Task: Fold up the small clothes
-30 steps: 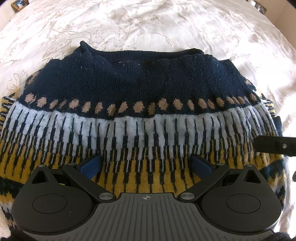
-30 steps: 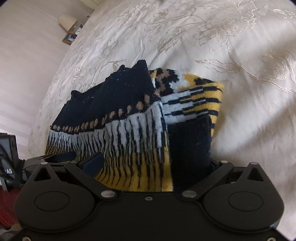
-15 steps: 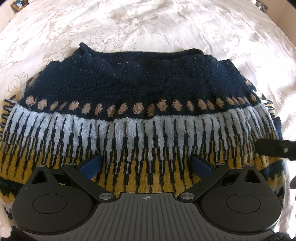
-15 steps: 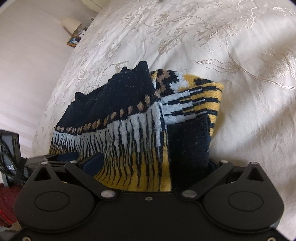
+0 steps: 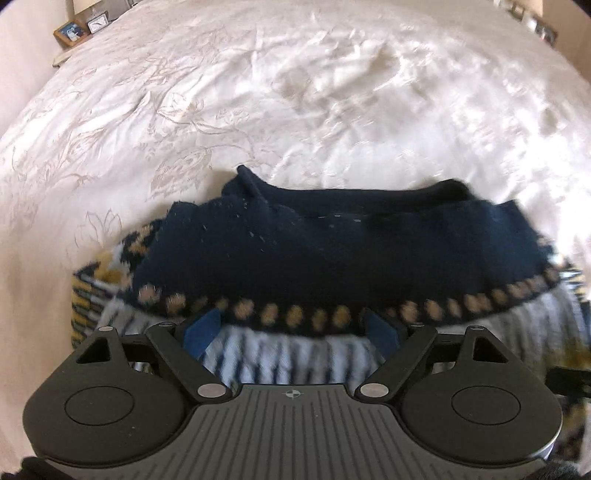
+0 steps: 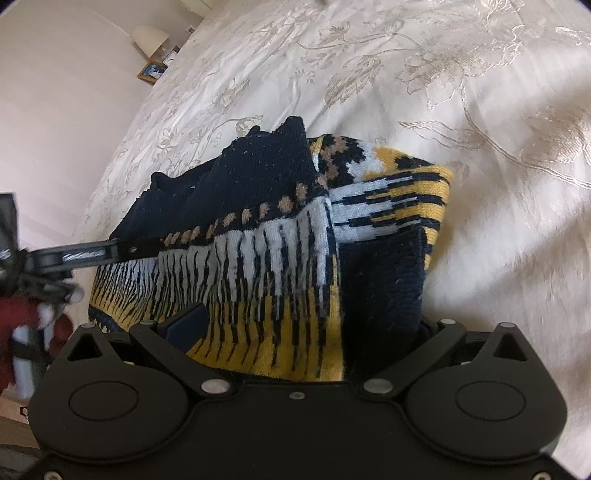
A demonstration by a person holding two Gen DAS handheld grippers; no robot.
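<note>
Sweater [image 5: 332,258] folded on bedspread [image 5: 295,92], patterned band bunched between closing left gripper [image 5: 291,332] pads, likely to take hold for another fold. Right gripper [image 6: 306,328] spread wide astride yellow hem, seemingly pinning it steady.

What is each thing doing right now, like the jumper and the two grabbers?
Jumper: folded into a bundle, lying on the bed, near edge lifted and blurred in the left view.
Left gripper: jaws closing, striped knit between them.
Right gripper: jaws wide, jumper edge between them; a grip cannot be told.
Bedspread: spread out, lightly wrinkled.
Picture frame: standing beside the bed.
</note>
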